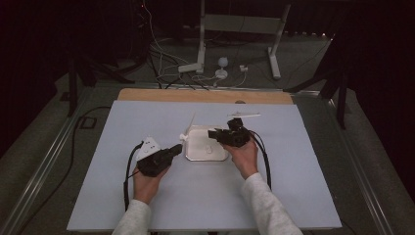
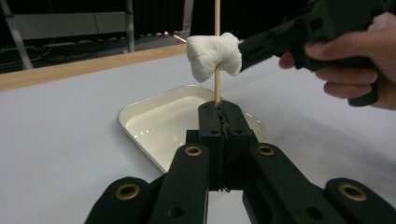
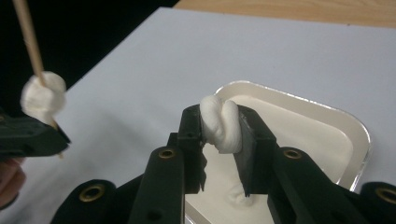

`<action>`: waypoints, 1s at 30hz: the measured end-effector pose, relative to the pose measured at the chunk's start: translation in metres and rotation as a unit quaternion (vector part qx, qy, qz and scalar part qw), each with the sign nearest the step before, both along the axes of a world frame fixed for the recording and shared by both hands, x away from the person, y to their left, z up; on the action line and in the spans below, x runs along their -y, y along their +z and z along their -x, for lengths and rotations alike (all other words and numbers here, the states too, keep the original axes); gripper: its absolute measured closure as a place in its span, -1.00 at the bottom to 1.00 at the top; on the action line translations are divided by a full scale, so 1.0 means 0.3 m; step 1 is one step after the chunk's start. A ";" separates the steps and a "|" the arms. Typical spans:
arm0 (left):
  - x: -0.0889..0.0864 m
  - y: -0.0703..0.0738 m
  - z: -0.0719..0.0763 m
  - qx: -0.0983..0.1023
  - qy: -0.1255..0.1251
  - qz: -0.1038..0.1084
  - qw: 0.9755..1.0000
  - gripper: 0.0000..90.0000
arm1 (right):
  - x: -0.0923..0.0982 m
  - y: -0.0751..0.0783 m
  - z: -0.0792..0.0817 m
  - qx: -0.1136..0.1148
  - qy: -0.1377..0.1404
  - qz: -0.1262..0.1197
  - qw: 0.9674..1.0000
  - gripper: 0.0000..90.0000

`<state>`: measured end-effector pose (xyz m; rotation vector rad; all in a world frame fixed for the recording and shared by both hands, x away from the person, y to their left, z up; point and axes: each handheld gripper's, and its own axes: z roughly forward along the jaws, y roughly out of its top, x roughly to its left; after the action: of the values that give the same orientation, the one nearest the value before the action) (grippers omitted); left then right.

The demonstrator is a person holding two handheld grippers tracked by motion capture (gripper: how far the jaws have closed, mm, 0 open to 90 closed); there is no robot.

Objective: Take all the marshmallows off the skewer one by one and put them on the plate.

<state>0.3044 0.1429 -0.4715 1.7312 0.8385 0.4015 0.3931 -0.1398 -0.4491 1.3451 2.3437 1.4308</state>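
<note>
My left gripper [image 2: 219, 109] is shut on the lower end of a thin wooden skewer [image 2: 217, 86] that stands upright. A white marshmallow [image 2: 214, 56] is threaded on the skewer above the jaws. In the high view the left gripper [image 1: 177, 148] sits at the left edge of a white metal tray [image 1: 195, 155]. My right gripper [image 3: 220, 120] is shut on a second marshmallow [image 3: 221, 133], squeezed between its pads over the tray [image 3: 327, 126]. From above, the right gripper [image 1: 214, 133] hangs over the tray's right half, pointing left toward the skewered marshmallow [image 1: 183, 137].
The tray lies mid-table on a pale sheet [image 1: 205, 196]; a small white lump [image 1: 209, 149] lies inside it. A wooden table edge [image 1: 205, 96] runs along the far side. Beyond it, cables and a white stand [image 1: 200, 58] are on the floor.
</note>
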 end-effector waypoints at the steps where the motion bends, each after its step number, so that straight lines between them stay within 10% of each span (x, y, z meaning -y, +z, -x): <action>1: 0.000 0.000 0.000 0.000 0.000 0.000 1.000 1.00 | -0.003 -0.002 0.000 0.001 0.000 0.005 1.000 0.64; 9: 0.001 -0.003 0.000 -0.003 0.002 0.002 1.000 1.00 | -0.020 -0.041 -0.019 -0.019 0.001 0.010 1.000 0.60; 14: -0.001 -0.001 -0.004 -0.003 0.004 0.002 1.000 1.00 | -0.021 -0.046 -0.025 -0.015 -0.009 0.001 1.000 -0.10; 20: 0.003 0.001 -0.001 -0.001 0.006 0.004 1.000 1.00 | -0.005 -0.024 -0.013 -0.008 -0.012 -0.004 1.000 -0.46; 30: 0.009 0.003 0.000 0.001 0.006 0.002 1.000 1.00 | -0.018 0.024 0.033 -0.004 0.022 -0.031 0.999 -0.58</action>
<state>0.3042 0.1403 -0.4707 1.7226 0.8479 0.4076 0.3833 -0.1344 -0.4420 1.3229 2.3677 1.5244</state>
